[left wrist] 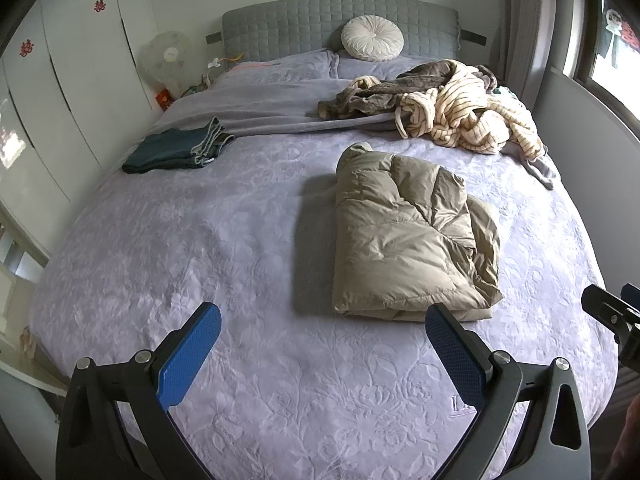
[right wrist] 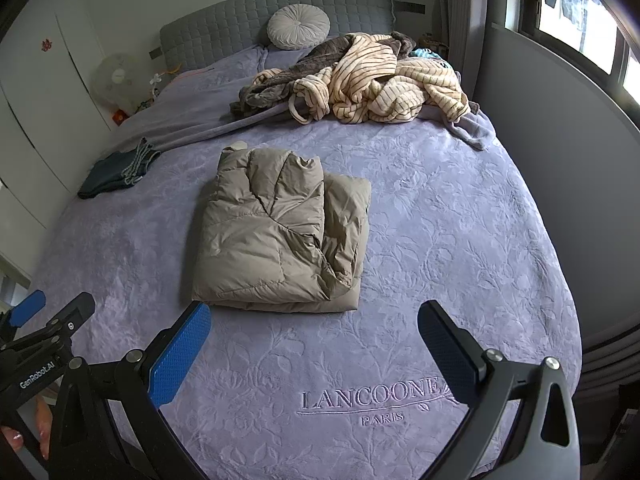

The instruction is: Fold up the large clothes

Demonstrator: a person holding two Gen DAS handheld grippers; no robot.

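The folded tan puffer jacket is lying mid-bed, nothing crowding it. Both tools, left and right, are hovering spread apart and empty. Behind, a striped robe heap and folded dark garment are sitting.

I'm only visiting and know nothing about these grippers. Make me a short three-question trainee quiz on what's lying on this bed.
1. True or false: the left gripper is shut on the khaki puffer jacket.
2. Which lies nearest the headboard? A. the striped fleece pile B. the folded dark green garment C. the round white cushion
3. Fill in: the puffer jacket lies ____ on the lilac bedspread.

Key: 1 false, both it and the right gripper are open and empty; 2 C; 3 folded.
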